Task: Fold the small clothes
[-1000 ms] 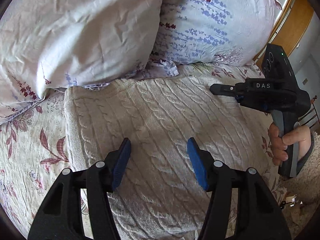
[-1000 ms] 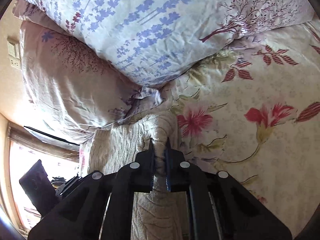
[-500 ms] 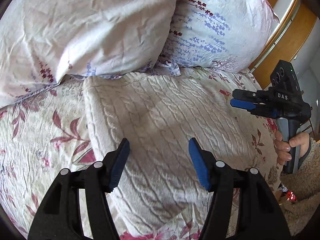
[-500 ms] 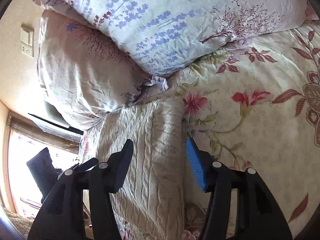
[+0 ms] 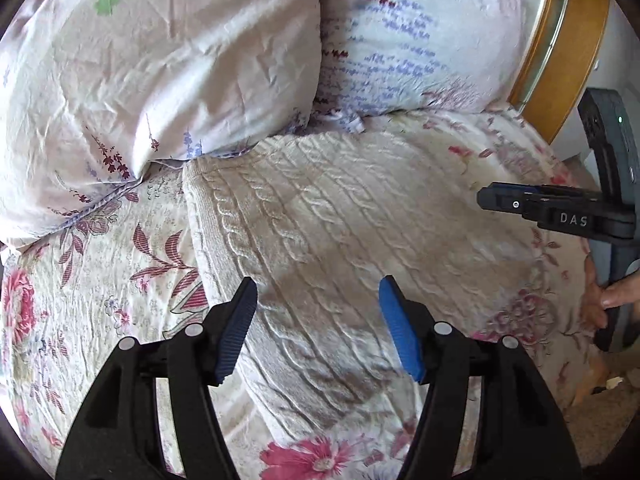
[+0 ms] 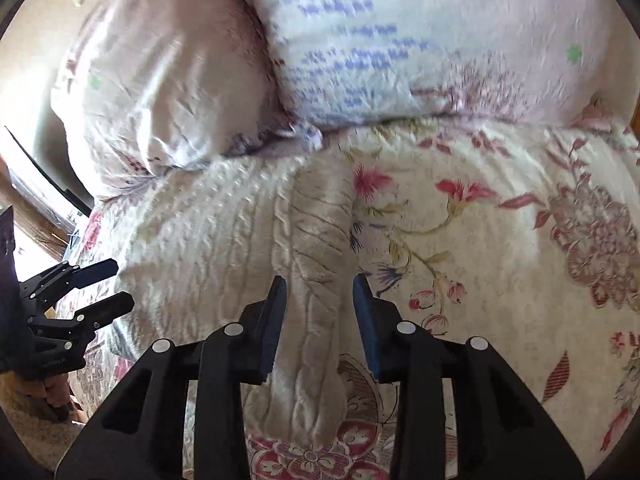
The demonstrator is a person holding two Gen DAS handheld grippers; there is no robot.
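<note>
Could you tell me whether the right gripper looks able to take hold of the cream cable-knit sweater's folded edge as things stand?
Probably yes: the right gripper has its closing jaws astride the cream cable-knit sweater's folded edge, with nothing covering it.

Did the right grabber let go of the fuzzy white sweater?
Yes. The right gripper earlier pinched the sweater's edge near the pillows; now it has pulled back from them, jaws closing, pads not touching.

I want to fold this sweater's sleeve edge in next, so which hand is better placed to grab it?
Probably the right gripper: its closing fingers straddle the sweater edge ridge. The left gripper, opening, hovers over flat knit.
</note>
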